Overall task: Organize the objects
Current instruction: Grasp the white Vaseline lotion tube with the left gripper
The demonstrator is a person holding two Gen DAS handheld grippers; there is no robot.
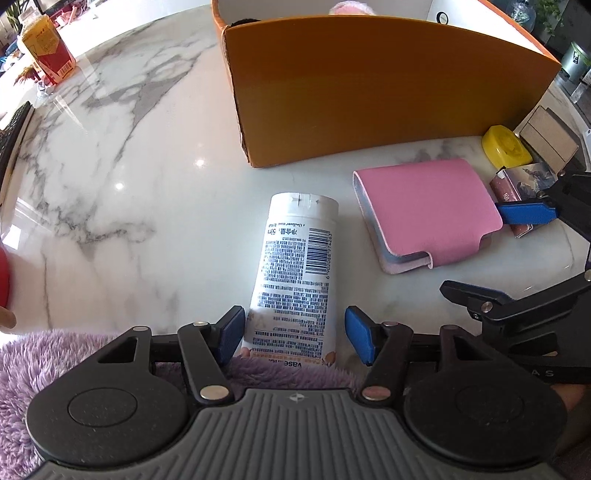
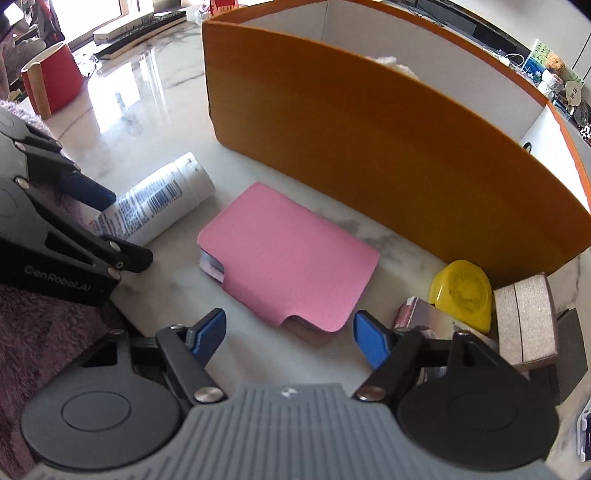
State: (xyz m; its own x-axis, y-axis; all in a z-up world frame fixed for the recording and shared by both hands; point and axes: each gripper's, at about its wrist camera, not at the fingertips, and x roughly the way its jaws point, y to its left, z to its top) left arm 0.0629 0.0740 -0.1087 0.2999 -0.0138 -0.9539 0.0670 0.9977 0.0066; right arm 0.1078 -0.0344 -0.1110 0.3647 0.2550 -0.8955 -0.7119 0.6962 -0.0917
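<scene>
A white lotion tube (image 1: 295, 266) lies on the marble table, its crimped end between the open blue pads of my left gripper (image 1: 293, 334); the left pad touches it, the right pad stands apart. It also shows in the right wrist view (image 2: 159, 201). A pink wallet (image 1: 428, 218) lies to its right, in front of my open right gripper (image 2: 291, 338), whose pads flank its flap end (image 2: 288, 258) without touching. An orange box (image 1: 388, 92) stands behind both, also in the right wrist view (image 2: 388, 155).
A yellow tape measure (image 2: 463, 291), a small printed box (image 2: 424, 317) and grey-brown blocks (image 2: 524, 321) sit right of the wallet. A red cup (image 2: 55, 79) and a keyboard (image 2: 140, 26) are far left. A yellow bottle (image 1: 46, 46) stands at the table's back left.
</scene>
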